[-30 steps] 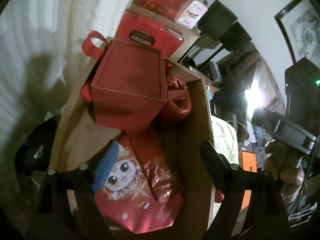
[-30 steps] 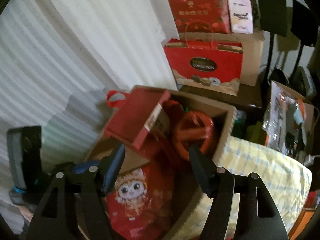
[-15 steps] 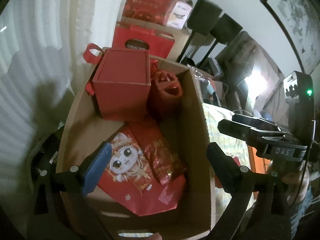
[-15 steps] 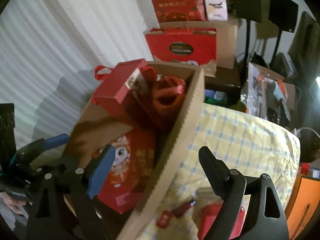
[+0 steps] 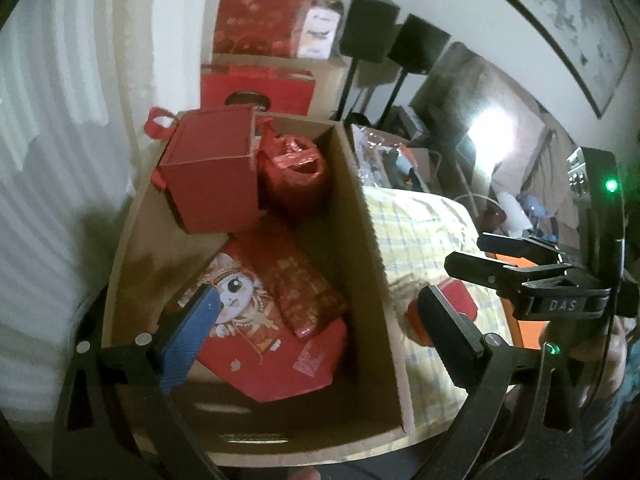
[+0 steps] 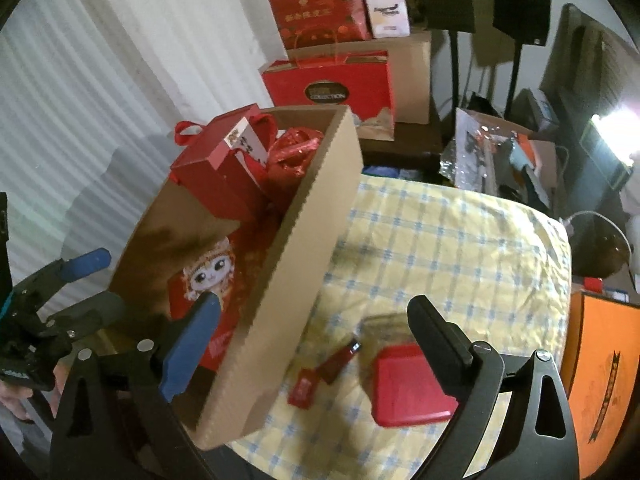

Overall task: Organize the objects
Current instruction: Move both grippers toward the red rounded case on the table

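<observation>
Left wrist view: the left gripper (image 5: 320, 320) is seen hanging over an open cardboard box (image 5: 362, 216), its jaws spread wide and opening further, with nothing pinched between them. One finger is padded in blue, the other is plain black. Inside the box, a flat red bag with a cartoon face (image 5: 256, 320) is laid on the bottom, a red gift box (image 5: 212, 176) with a ribbon loop is tilted against the far end, and a shiny red foil basket (image 5: 294, 172) is tucked just beside it. To the right of the box, a yellow checked cloth (image 5: 416, 224) is spread over the table, and the right gripper (image 5: 516, 264) can be made out over there, held in a person's hand.

In the right wrist view the right gripper (image 6: 312, 336) is pointed down at the spot where the box wall meets the cloth. Its jaws are also spread wide, opening more, and nothing is gripped. On the cloth, near the black finger, a red square lid or case (image 6: 408, 388) is lying flat, partly covered by that finger. Just beside it a small red stick-shaped item (image 6: 338, 360) and a little red packet (image 6: 304, 390) are lying loose, close to the outside of the box wall. Behind the table, red gift bags (image 6: 332, 84) are stacked on cartons
</observation>
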The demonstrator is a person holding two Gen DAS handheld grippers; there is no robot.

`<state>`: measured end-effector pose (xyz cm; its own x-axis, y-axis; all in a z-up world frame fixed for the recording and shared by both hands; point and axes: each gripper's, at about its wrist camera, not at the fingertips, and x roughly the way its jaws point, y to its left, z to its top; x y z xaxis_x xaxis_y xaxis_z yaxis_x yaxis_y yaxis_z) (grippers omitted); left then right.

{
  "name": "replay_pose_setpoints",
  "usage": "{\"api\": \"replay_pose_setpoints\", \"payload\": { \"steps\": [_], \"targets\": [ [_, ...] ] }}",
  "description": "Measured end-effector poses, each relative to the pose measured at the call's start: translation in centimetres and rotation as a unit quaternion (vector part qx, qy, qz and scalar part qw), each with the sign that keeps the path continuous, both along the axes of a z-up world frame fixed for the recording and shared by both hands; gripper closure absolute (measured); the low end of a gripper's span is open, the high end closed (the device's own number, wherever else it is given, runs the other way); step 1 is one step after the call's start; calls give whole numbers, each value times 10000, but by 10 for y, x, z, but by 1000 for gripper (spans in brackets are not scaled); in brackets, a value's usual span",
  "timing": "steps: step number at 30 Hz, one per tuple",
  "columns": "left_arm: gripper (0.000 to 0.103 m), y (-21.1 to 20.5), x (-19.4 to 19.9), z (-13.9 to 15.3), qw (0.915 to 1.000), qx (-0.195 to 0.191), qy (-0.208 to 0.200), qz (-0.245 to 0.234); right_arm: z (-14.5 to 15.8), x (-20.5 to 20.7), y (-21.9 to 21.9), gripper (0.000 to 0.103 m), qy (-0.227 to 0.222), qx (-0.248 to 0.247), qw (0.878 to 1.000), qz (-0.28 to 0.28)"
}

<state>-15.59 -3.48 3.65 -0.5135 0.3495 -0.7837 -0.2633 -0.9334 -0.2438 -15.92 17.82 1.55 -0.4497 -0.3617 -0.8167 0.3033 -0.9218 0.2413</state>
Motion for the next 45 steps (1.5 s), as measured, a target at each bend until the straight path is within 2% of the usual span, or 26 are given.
{"api": "replay_pose_setpoints", "payload": {
  "steps": [10, 25, 32, 45],
  "targets": [
    [4, 28, 30, -4, 9992, -139, 247, -287, -3, 40, 27, 7, 221, 96, 9995, -214],
    [4, 52, 54, -27, 9987, 25, 326, -388, -23, 73, 58, 7, 395, 272, 9969, -624],
    [4, 57, 60, -45, 9990, 88, 225, -377, -35, 88, 66, 6, 581, 572, 9931, -842],
    [4, 77, 61, -56, 9982, 340, 94, -480, -73, 94, 77, 4, 795, 549, 9911, -921]
  ]
}}
